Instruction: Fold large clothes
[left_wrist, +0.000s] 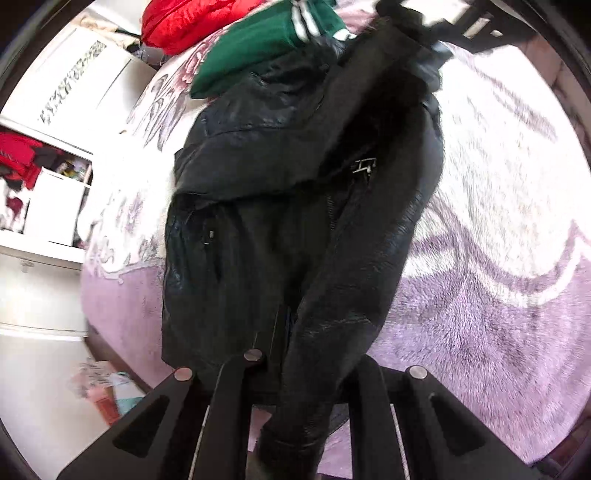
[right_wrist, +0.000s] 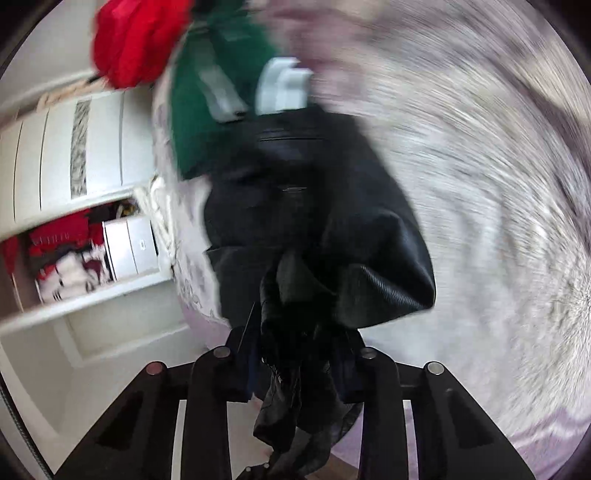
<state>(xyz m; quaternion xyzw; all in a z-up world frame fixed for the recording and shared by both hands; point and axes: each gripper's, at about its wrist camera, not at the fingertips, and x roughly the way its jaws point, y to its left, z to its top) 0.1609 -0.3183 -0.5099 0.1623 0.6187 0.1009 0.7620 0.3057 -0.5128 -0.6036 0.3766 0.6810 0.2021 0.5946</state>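
A black leather jacket (left_wrist: 295, 155) lies lengthwise on a bed, partly raised off the purple and white fleece blanket (left_wrist: 498, 258). My left gripper (left_wrist: 310, 343) is shut on the jacket's near end, and a sleeve (left_wrist: 332, 325) runs down between its fingers, hiding the tips. In the blurred right wrist view, my right gripper (right_wrist: 295, 332) is shut on a bunch of the jacket (right_wrist: 303, 206) and its thin dark lining (right_wrist: 291, 406), which hangs down between the fingers.
A green garment with white stripes (left_wrist: 258, 48) and a red one (left_wrist: 184, 22) lie at the far end of the bed. A white wardrobe (right_wrist: 66, 155) with clothes on an open shelf (right_wrist: 66, 254) stands to the left. Papers (left_wrist: 107, 391) lie on the floor.
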